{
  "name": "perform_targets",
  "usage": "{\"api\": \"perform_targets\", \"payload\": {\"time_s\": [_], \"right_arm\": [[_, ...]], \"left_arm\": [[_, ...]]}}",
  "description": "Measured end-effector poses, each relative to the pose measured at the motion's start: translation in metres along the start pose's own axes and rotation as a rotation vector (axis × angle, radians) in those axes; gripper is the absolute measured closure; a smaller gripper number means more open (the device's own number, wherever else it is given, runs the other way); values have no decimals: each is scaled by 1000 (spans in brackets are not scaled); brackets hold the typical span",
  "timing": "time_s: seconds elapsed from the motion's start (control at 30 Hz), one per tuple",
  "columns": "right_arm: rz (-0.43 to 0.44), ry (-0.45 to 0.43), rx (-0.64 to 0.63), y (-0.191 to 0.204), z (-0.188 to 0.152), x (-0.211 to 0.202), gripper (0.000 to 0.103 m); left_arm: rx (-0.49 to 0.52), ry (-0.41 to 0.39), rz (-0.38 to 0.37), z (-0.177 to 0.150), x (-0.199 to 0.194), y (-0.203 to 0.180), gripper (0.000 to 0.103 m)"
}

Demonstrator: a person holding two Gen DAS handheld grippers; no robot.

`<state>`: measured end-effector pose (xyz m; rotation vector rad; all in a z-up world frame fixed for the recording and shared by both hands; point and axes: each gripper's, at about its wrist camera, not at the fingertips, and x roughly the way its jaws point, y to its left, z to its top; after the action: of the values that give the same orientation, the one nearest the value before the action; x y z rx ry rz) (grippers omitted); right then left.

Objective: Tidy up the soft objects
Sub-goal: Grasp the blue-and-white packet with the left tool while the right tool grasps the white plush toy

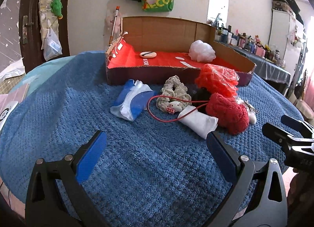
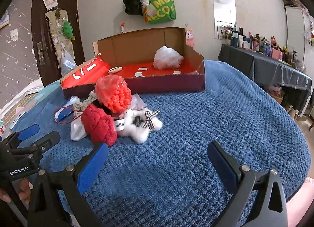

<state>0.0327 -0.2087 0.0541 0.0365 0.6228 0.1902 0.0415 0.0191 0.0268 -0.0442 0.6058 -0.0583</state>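
On the blue rug w/ its far edge against the wall, the cardboard box sits at the back, red liner inside. Judging by what's in it, the job is barely started: only the white mesh puff near the box's right end and a small flat oval pad toward its left end are in. Everything else is outside, bunched on the rug just in front of the box's front wall.

Left to move, big to small: red-orange net bag leaning by the front wall; red knit bundle nearer the grippers; blue & white pouch at the left of the pile; white fluffy toy w/ a checked bow on the right side; white folded cloth w/ a thin red cord looped over it; grey crochet scrunchie; small cat-face charm w/ bow touching the scrunchie. Something dark sits under the net bag, can't tell what.

Left gripper: jaws wide apart, nothing in them, over bare rug just short of the cloth. Right gripper: jaws also wide, nothing held, near the red bundle & fluffy toy.

Writing: toy's tag reads "miffy"; box liner shows "S FOR", rest cut off; green tote on the wall "MEG… / MECO…", partly folded; left gripper body "GenRobot.AI" in right wrist view.
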Motion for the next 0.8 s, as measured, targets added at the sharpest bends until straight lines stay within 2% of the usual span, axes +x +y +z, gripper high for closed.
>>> {"api": "perform_targets", "payload": {"time_s": [0.37,0.6,0.8], "right_arm": [[24,39,12,-6,9,15,0],[47,83,-25,-5,19,28,0],[51,125,-58,-1,28,42,0]], "left_arm": [[-2,36,-12,19,15,3,0],[-13,75,4,40,27,25,0],[7,140,22,58,42,46,0]]}}
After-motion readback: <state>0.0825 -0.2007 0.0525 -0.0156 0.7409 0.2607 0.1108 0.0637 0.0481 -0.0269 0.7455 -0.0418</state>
